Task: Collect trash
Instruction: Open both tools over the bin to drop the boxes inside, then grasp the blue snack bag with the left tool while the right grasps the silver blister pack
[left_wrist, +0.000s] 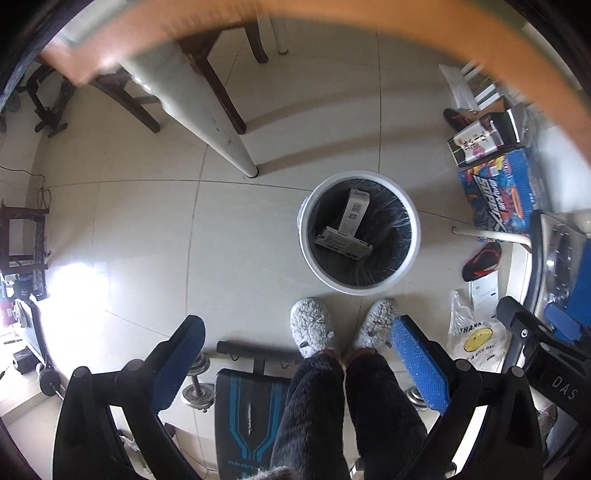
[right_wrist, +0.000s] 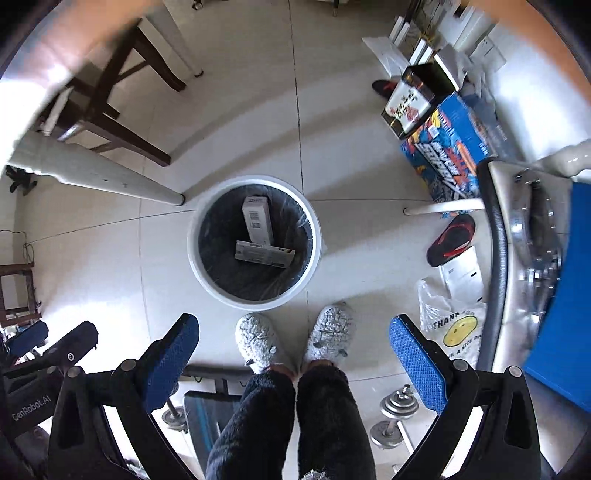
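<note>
Bin (right_wrist: 254, 242): white, dark-lined, on the floor (right_wrist: 351, 177) just ahead of the slippers (right_wrist: 258, 341); placed within a straight drop from both hands.
Cartons (right_wrist: 258, 221): two flat white boxes in the bin, one leaning on the liner, one lying across its foot; likely trash already collected.
Left gripper (left_wrist: 295, 362): jaws wide apart, nothing between the pads, aimed down near the bin.
Right gripper (right_wrist: 295, 354): likewise wide open and empty; judged free for the next pickup.
Bag (right_wrist: 452, 328): plastic, loose on the floor to the right, near a sandal (right_wrist: 450, 240); a possible next item.

Dumbbells (right_wrist: 394, 419), slippers (right_wrist: 258, 343) (grey, fluffy)
</note>
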